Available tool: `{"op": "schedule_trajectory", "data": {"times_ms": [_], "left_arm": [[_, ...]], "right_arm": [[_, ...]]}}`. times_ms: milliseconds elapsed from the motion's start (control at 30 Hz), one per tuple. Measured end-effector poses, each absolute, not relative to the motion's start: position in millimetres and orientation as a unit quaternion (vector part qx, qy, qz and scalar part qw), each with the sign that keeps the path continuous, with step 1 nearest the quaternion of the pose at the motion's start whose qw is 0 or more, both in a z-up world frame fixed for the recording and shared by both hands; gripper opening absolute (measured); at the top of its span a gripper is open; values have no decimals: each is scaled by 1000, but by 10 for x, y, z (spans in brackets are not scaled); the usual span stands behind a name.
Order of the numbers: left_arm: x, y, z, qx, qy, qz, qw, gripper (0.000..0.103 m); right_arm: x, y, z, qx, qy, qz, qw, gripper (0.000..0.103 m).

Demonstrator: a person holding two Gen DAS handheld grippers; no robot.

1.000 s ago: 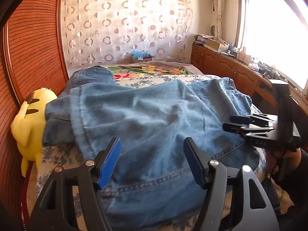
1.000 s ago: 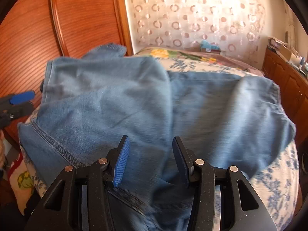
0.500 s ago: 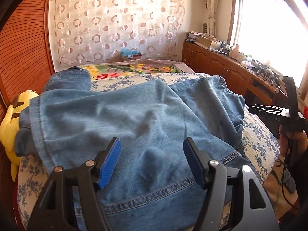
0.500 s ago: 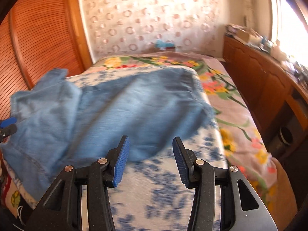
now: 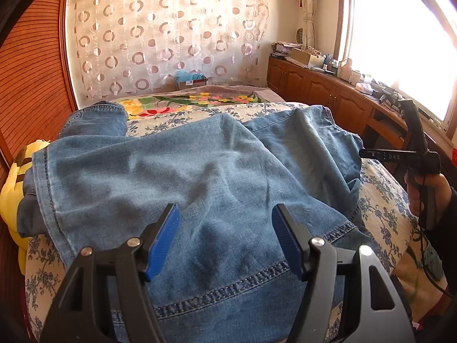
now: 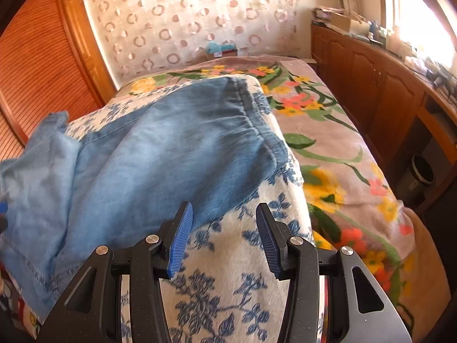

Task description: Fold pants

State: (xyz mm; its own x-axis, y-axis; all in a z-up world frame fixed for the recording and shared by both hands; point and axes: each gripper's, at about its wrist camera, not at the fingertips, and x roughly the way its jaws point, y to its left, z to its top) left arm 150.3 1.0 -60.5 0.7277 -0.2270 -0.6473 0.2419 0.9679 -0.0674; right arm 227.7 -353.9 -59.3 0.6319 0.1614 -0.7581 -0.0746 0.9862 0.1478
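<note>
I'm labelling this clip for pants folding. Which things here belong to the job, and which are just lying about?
Belong to the job:
jeans
left gripper
right gripper
bed

Just lying about:
yellow plush toy
bin
box

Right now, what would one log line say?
left tool: open, over jeans | right tool: open, empty, above blue-flowered blanket | jeans: partly folded on bed

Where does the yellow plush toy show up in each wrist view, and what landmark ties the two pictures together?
Left wrist: the yellow plush toy sits at the far left edge, partly under the jeans.
Right wrist: not in it.
Shared landmark: the circle-patterned curtain behind the bed, top centre in both.
</note>
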Motion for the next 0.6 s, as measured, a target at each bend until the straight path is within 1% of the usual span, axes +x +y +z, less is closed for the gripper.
{"op": "schedule_trajectory", "data": {"times_ms": [100,267,300,333,367,400,500,600], "left_arm": [[1491,20,-612,12,347,-125,930,67],[1466,40,-641,10,350,-124,928,67],[1461,39,-650,12,351,-124,928,67],[1455,39,-659,13,352,-124,927,67],[1452,33,-664,14,353,-125,927,67],[1452,26,-675,15,354,-125,927,67],[1436,22,-686,16,356,-126,926,67],[1418,26,-665,16,354,-128,926,67]], "right_arm": [[2389,-3610,-637,71,436,57,895,47],[2527,-3648,-627,80,433,45,897,46],[2545,-3645,-629,76,433,41,897,41],[2561,-3636,-628,71,433,37,898,30],[2562,-3636,-625,66,433,36,898,21],[2556,-3650,-624,69,434,40,897,4],[2443,-3763,-525,87,413,45,905,0],[2256,-3980,-352,106,387,41,915,0]]}}
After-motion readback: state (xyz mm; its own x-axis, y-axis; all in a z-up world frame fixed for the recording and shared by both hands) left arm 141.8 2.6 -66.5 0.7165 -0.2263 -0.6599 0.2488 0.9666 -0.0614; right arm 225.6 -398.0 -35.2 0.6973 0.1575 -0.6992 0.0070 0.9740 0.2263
